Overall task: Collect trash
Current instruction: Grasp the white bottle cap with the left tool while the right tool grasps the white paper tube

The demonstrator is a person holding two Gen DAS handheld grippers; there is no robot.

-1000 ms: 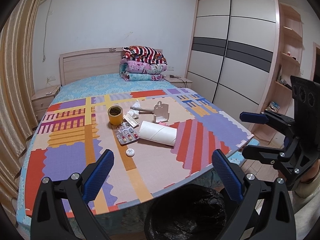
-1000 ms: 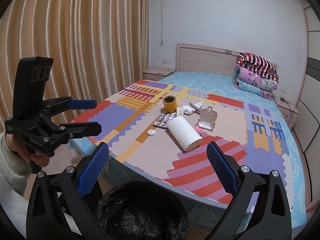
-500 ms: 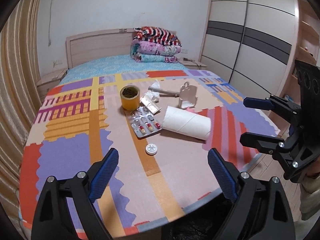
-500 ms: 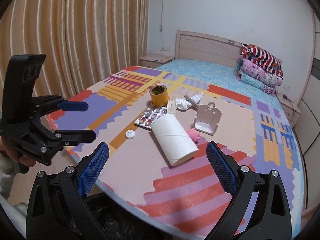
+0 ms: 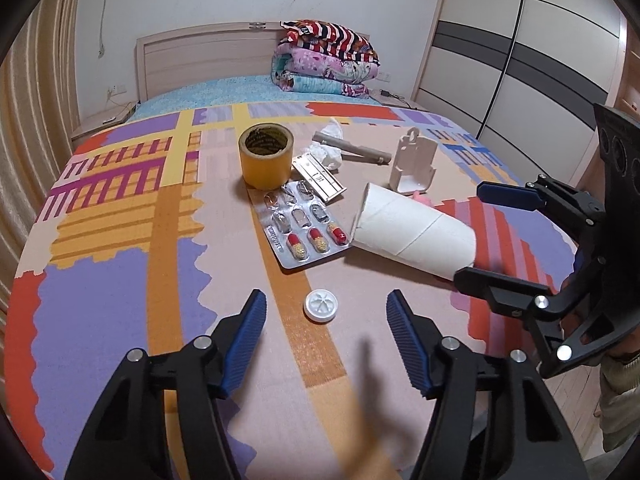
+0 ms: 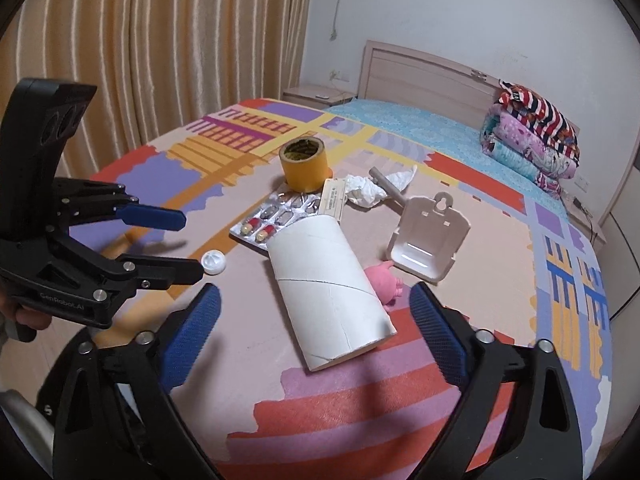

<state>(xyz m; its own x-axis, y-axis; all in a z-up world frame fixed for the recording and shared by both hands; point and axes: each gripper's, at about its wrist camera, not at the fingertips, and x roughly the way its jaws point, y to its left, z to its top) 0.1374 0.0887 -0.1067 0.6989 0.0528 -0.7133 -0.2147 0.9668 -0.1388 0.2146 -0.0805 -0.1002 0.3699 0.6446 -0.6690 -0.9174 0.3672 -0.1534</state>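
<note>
The left gripper [image 5: 326, 312] hangs low over the patterned mat [image 5: 120, 300], and the small white bottle cap [image 5: 321, 306] lies at about twelve o'clock from it, straight ahead and framed by the two blue pads without touching either; its jaws have just been closing but are apart on nothing yet. In the right wrist view the same cap [image 6: 214, 262] sits just off the tip of the left gripper's lower finger. The right gripper [image 6: 316, 336], its jaws also drawing in a little yet wide and empty, faces the white cardboard tube [image 6: 328, 292], which lies on its side with its long axis running from roughly eleven o'clock to five o'clock, the near open end between the pads. So the left hand is nearer the cap and the right hand nearer the tube; each pick probably turns on that alignment. The cap is a shallow ribbed plastic disc, hard and light, likely to skid if pinched off centre. The tube is thin spiral-wound card with a torn edge and should crush easily. Beyond, at about twelve o'clock, lie a foil blister pack [image 5: 304, 224] holding red-and-yellow capsules, a yellow tape roll [image 5: 266, 160] standing on end, crumpled tissue [image 6: 364, 192] and a beige moulded plastic holder [image 6: 430, 236].
</note>
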